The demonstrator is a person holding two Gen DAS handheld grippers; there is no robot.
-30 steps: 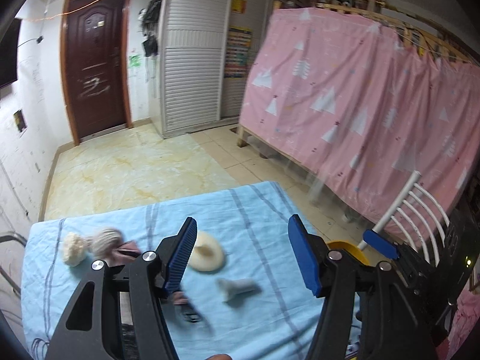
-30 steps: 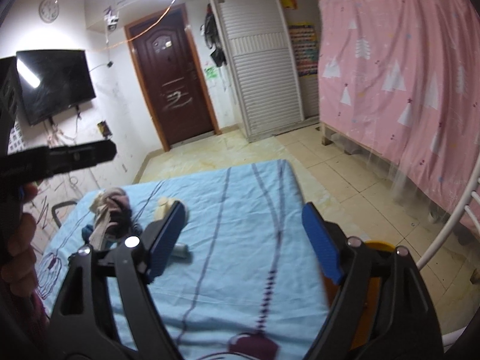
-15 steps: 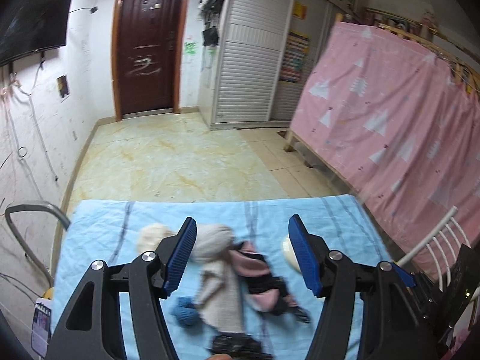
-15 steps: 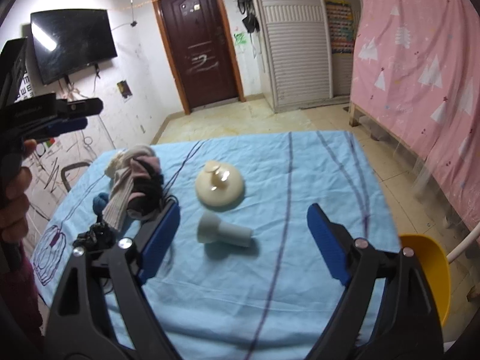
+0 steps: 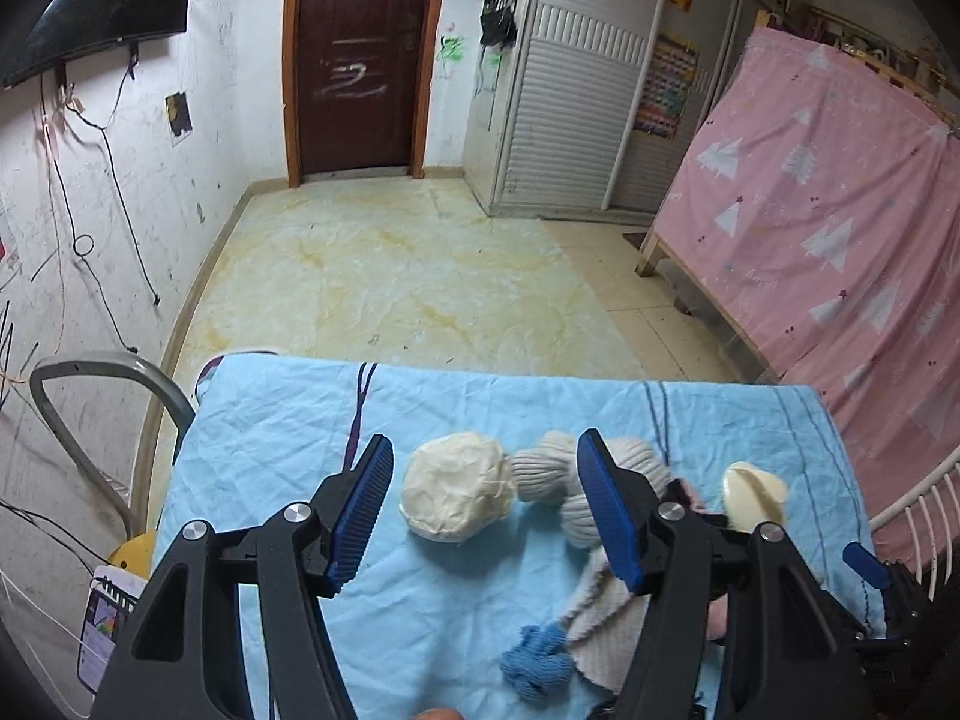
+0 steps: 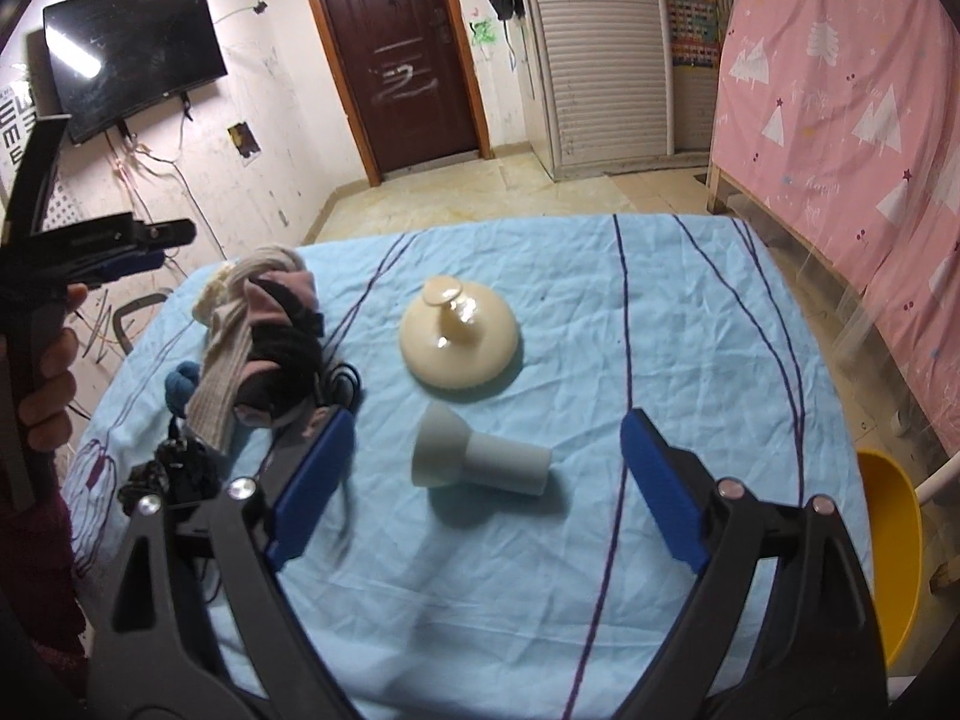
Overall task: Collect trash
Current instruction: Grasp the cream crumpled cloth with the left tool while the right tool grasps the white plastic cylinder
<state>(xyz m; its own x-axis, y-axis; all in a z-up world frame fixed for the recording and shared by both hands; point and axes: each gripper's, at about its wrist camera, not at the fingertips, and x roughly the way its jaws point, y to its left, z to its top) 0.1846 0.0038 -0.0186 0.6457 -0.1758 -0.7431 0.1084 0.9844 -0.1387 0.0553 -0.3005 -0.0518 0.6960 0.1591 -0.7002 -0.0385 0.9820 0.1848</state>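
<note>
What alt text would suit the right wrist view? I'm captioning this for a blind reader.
The right hand-held gripper, its jaws opening and empty, hovers over a pale funnel-shaped piece lying on a blue cloth-covered table. Beyond it sits a cream dome-shaped lid; a heap of socks lies at left.

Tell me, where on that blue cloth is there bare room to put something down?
Bare cloth runs between the cream lid and the pink curtain, and in front of the grey funnel. The far left corner beyond the crumpled paper ball is free. The sock pile crowds the left.
</note>
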